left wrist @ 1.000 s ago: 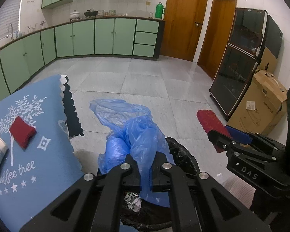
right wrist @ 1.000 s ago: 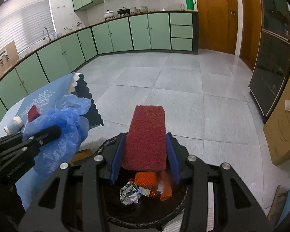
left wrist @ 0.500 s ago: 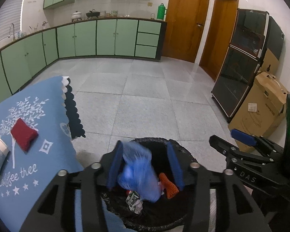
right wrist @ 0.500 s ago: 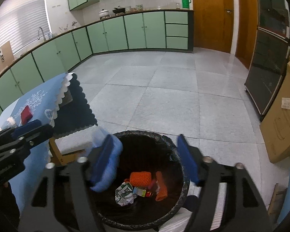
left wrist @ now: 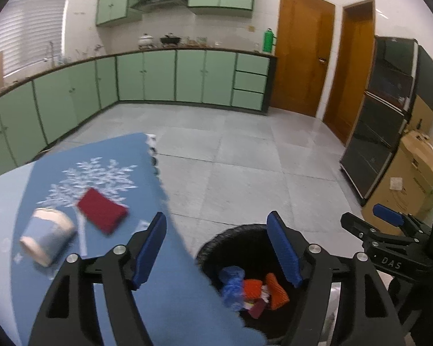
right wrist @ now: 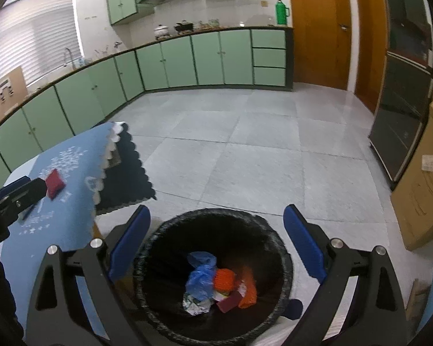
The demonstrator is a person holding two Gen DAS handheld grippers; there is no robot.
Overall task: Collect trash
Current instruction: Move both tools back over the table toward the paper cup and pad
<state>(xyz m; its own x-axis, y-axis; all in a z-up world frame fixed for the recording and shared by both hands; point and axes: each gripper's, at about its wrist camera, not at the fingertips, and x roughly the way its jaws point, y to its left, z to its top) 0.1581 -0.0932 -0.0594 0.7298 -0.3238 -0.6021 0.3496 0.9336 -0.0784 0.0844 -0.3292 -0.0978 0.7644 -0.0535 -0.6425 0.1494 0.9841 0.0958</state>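
Blue plastic bag (right wrist: 200,275) and red pad (right wrist: 229,301) now lie in the black bin (right wrist: 283,255) at lower centre, dropped moments ago; left gripper (left wrist: 216,248) and right gripper (right wrist: 216,245) are opening wide, empty, leaving the red cloth (left wrist: 102,214) and cup (left wrist: 46,236) at left.

grey tiled floor (right wrist: 259,155) ahead of me. mint green cabinets (left wrist: 187,77) run along the far wall, a green flask (right wrist: 280,13) on their counter. two wooden doors (left wrist: 303,52) beyond. dark glass-front cabinet (left wrist: 378,121) at right, cardboard box (left wrist: 410,178) beside it. blue cloth (left wrist: 72,178) covers the worktop, scalloped edge hanging.
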